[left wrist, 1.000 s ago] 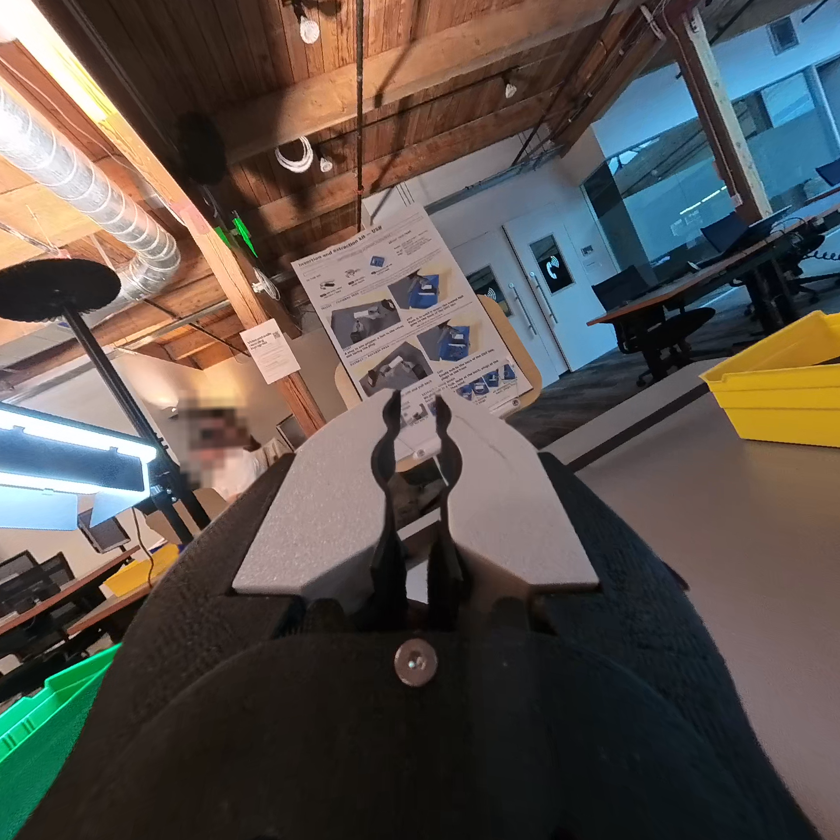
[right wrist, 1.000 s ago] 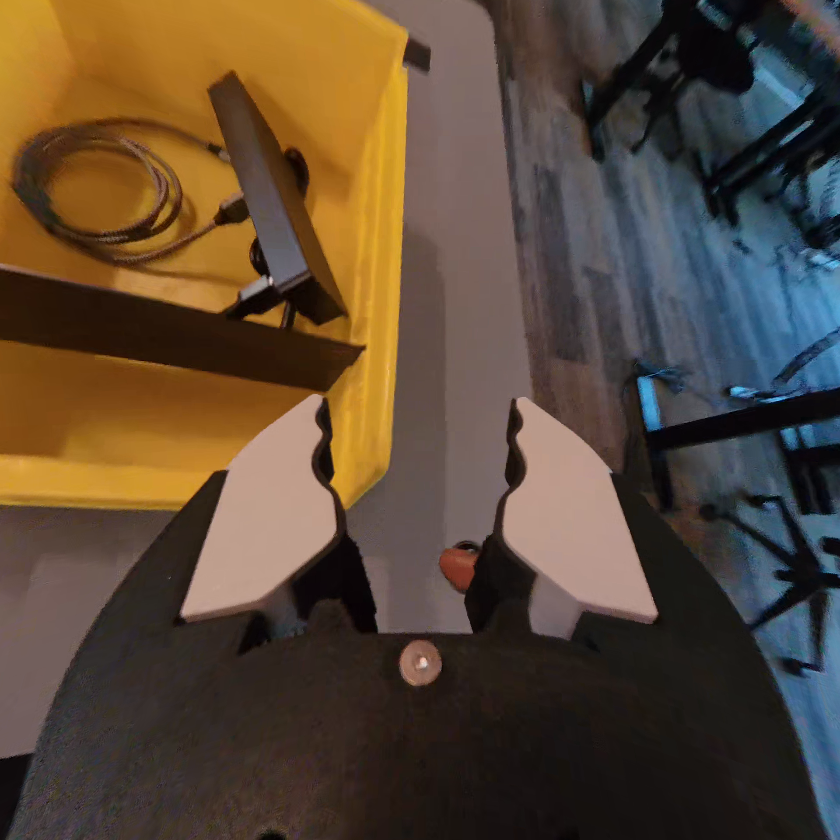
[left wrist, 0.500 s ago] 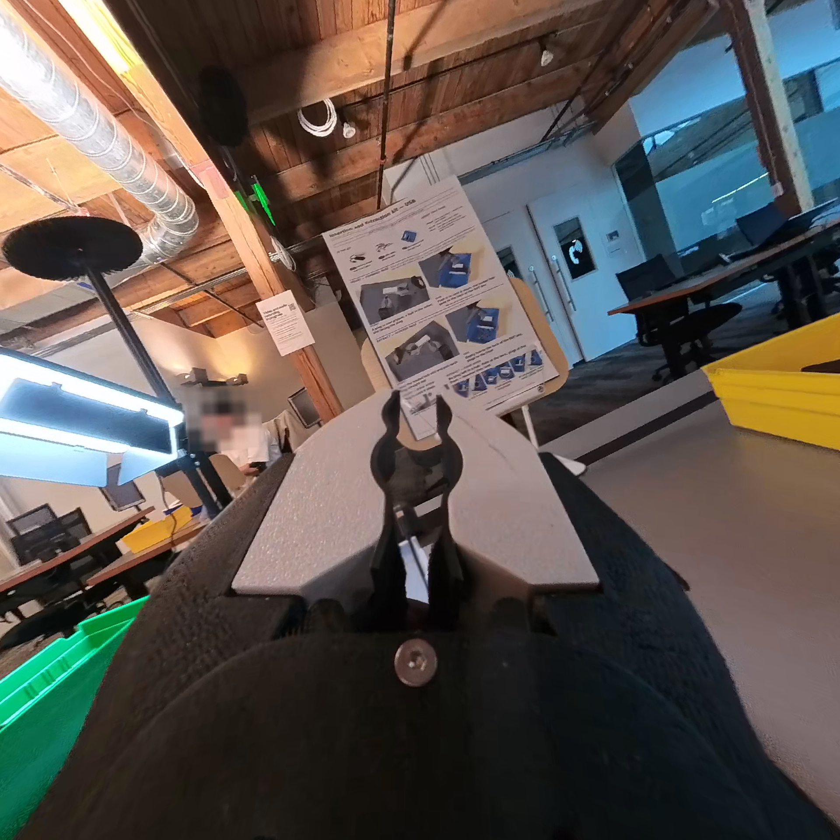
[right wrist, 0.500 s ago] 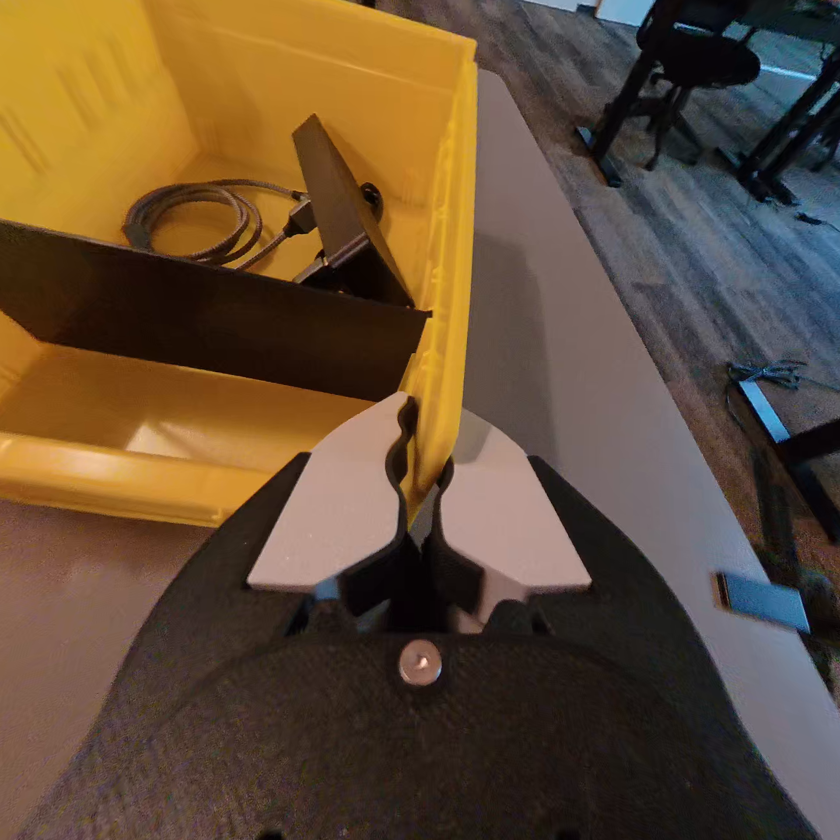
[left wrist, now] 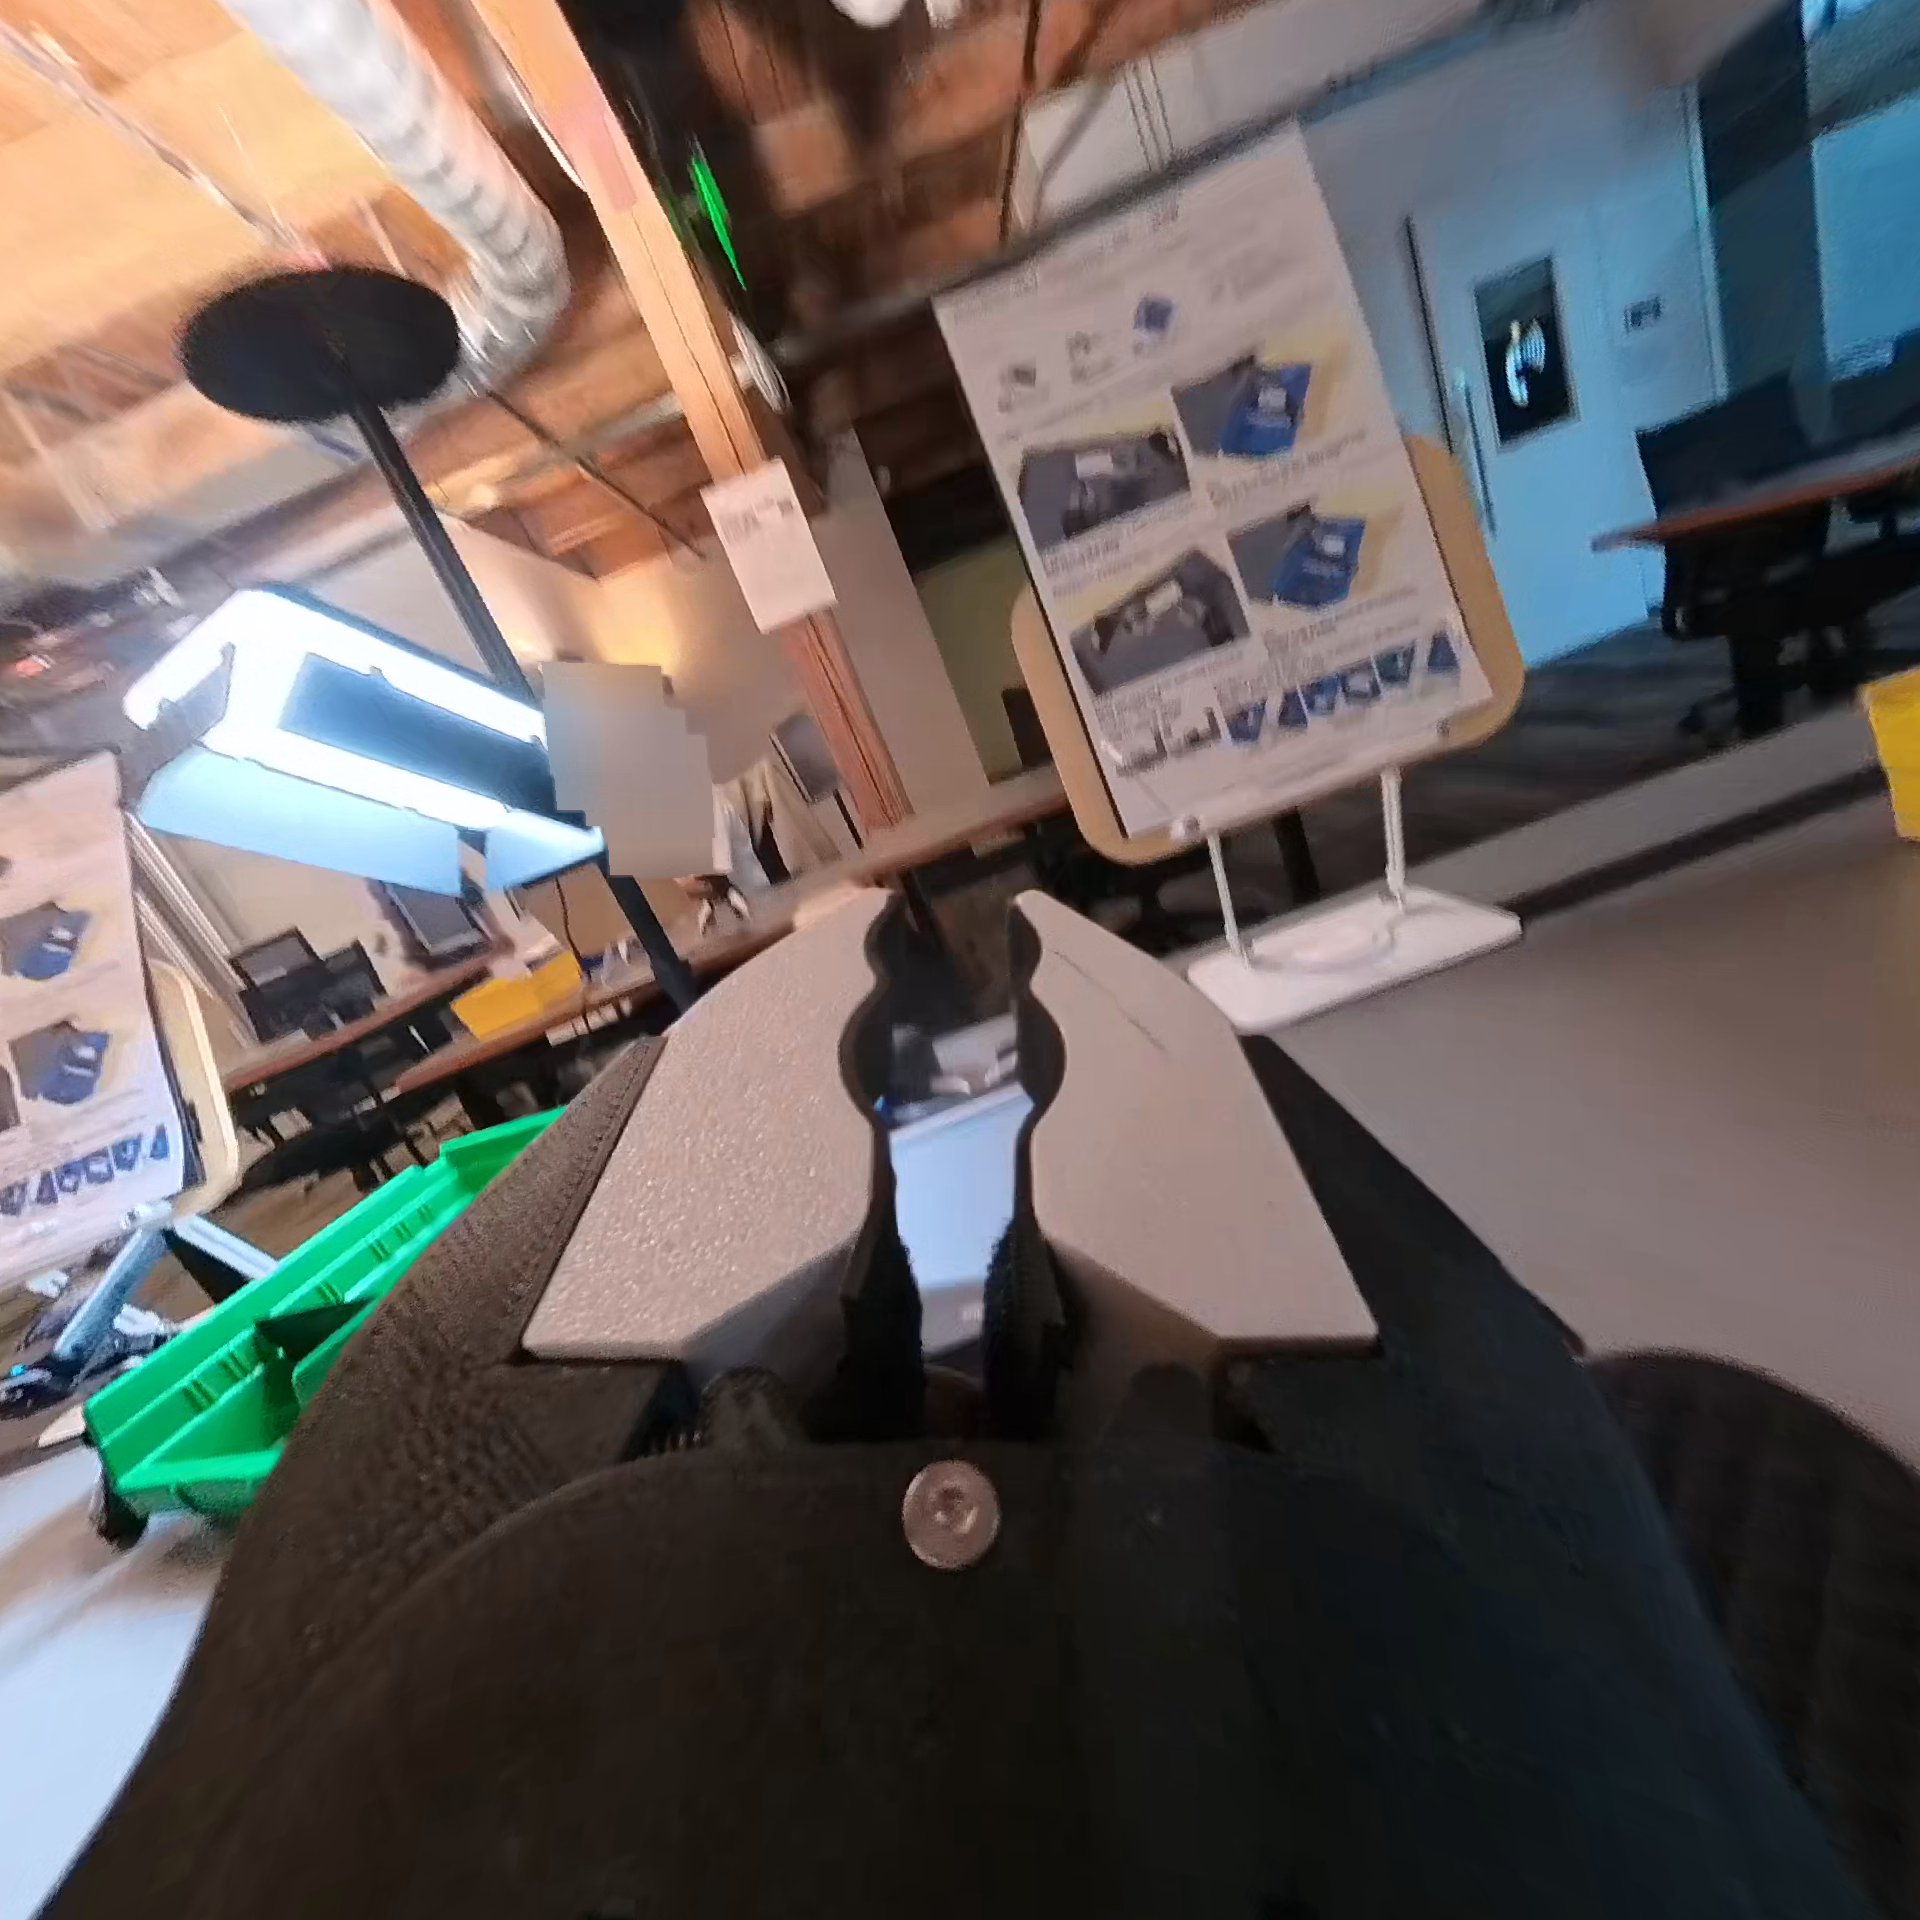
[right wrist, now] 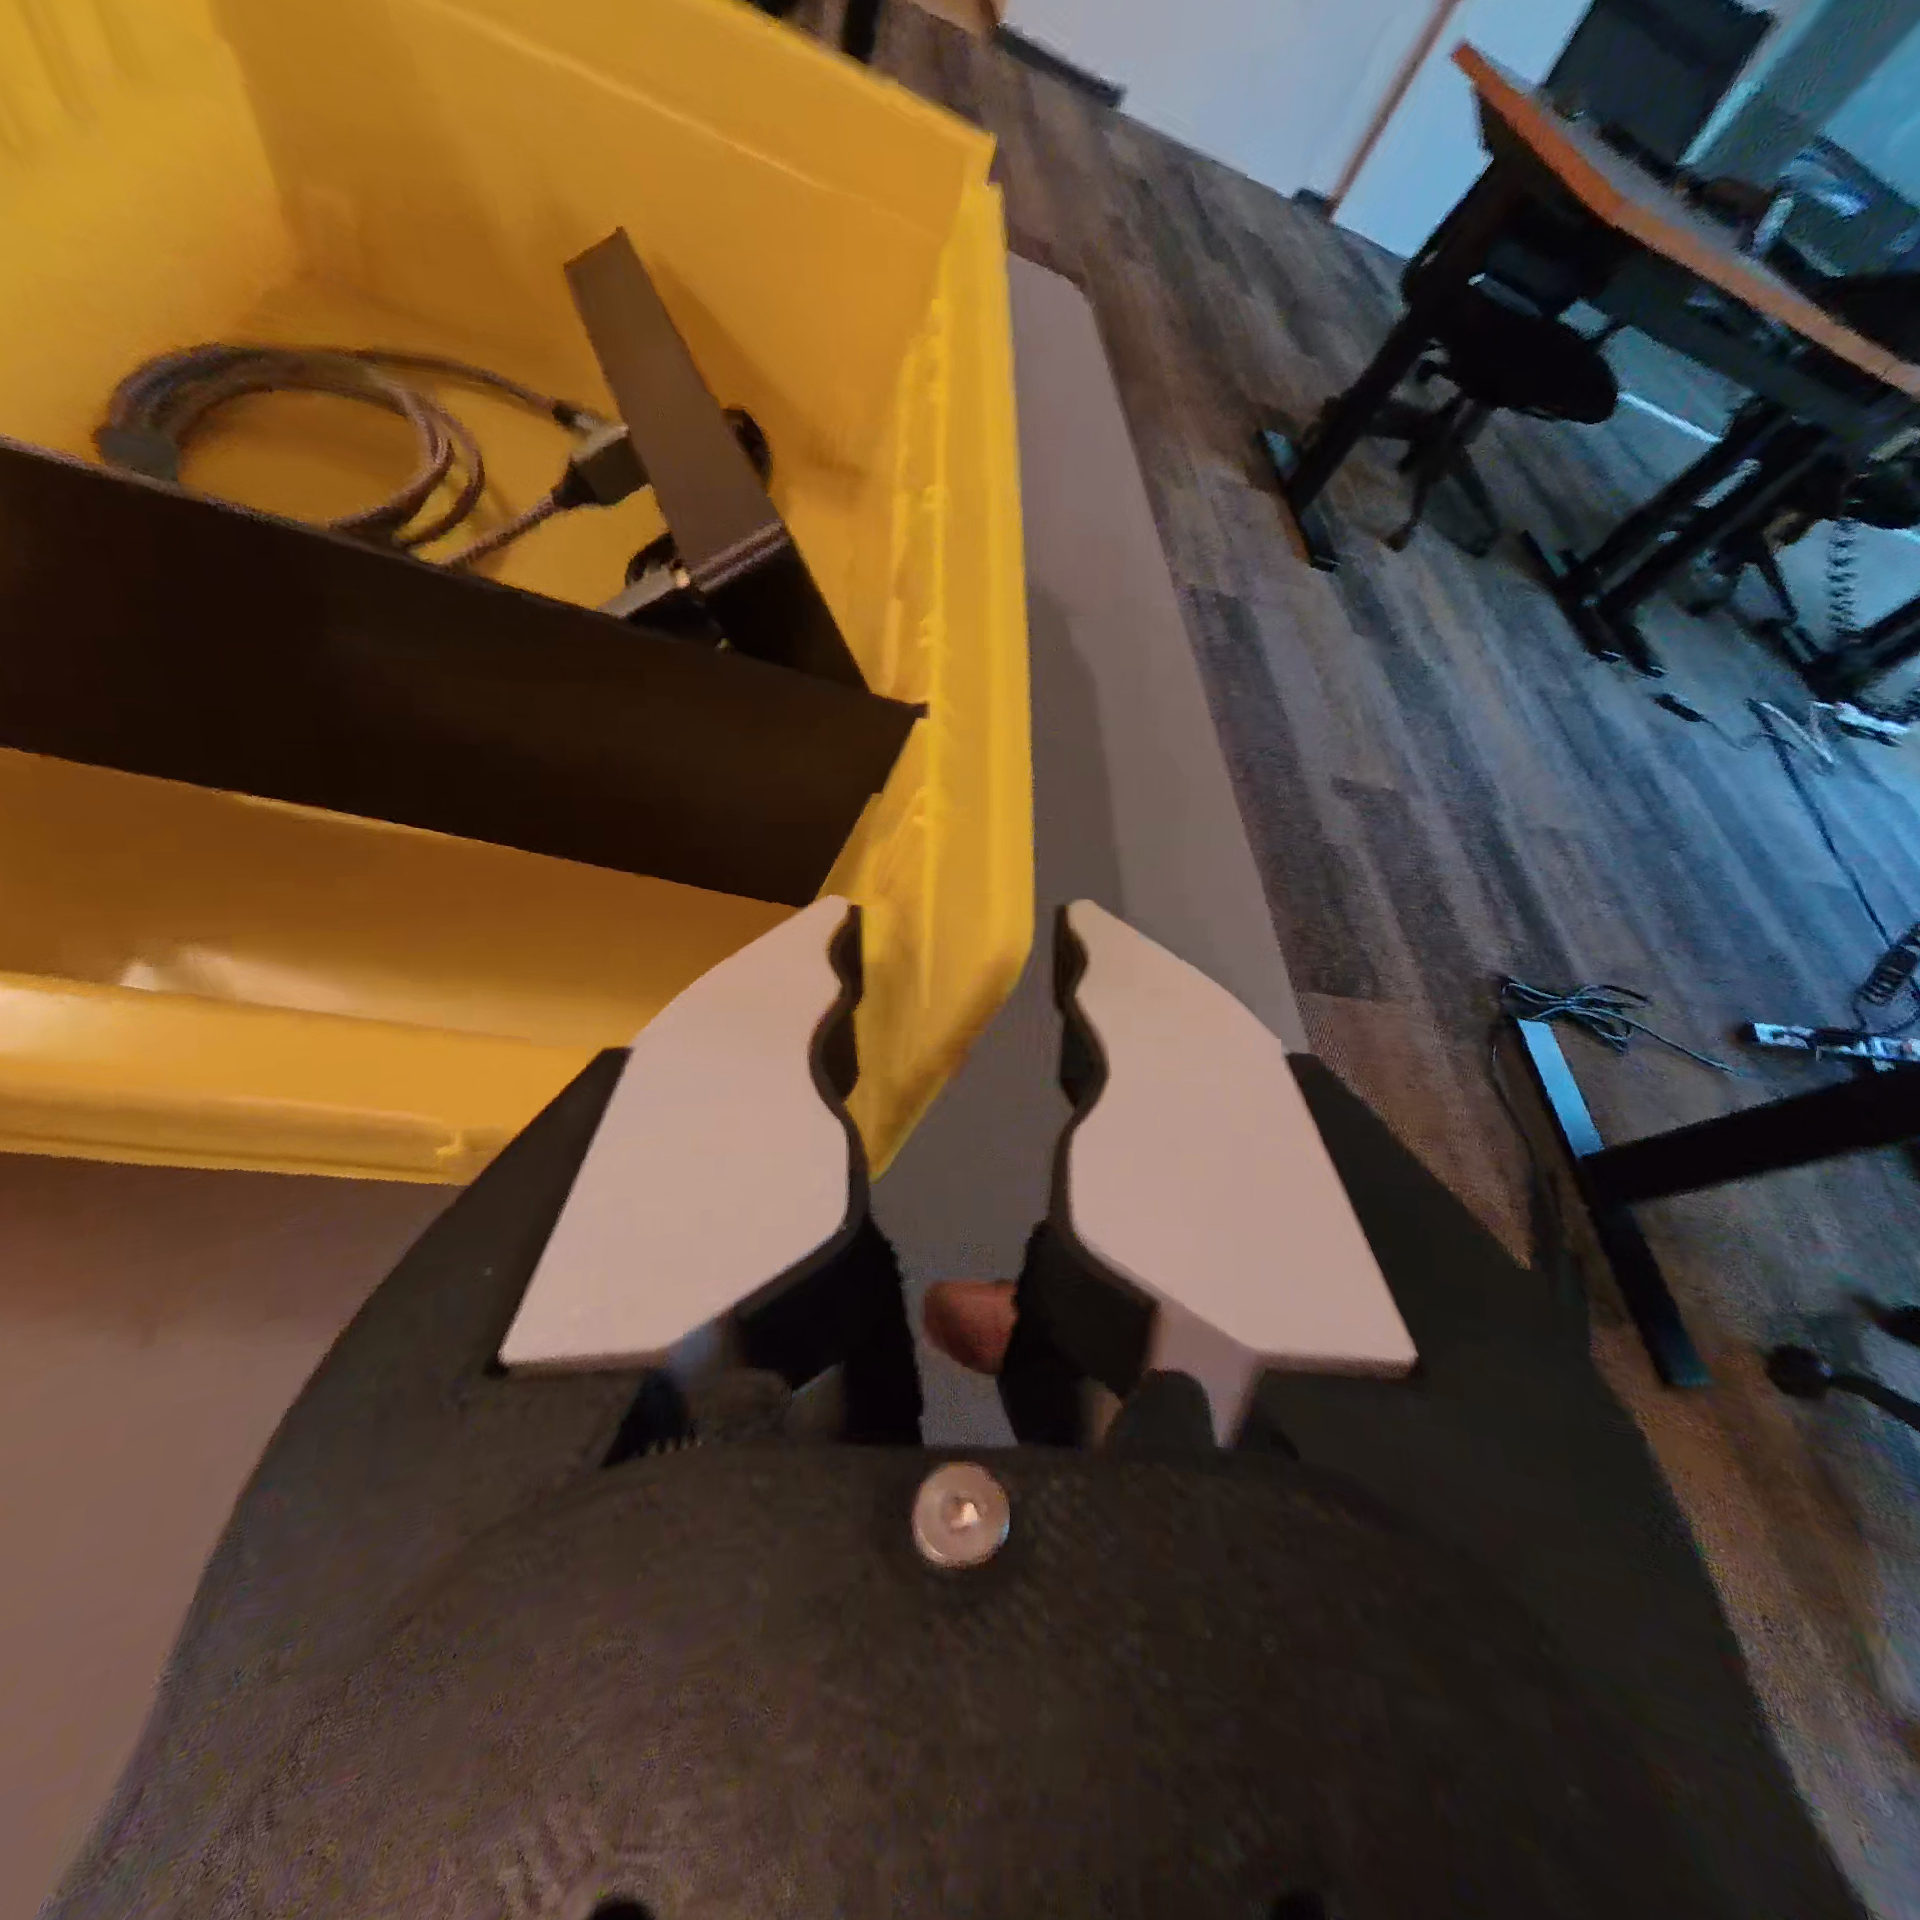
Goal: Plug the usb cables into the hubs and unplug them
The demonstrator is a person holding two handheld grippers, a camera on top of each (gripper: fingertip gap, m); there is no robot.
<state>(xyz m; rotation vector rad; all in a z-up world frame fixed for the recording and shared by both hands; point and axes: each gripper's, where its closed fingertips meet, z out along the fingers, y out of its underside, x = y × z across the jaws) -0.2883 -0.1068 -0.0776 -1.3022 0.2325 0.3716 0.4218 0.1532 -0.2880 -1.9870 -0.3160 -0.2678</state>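
Black gripper bodies, grey jaws, silver screws (left wrist: 951,1513).

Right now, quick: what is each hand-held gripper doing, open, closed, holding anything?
Left hand-held gripper: slightly open, holding nothing.
Right hand-held gripper: open, holding nothing; its fingers straddle the yellow bin corner wall without clamping.

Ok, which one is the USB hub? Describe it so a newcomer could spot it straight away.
Find the yellow bin on the grey table in the right wrist view, split by a black divider. In the far compartment, beside a coiled braided cable, the USB hub is the flat dark slab leaning tilted near the bin's right wall. Everything else there is round cabling.
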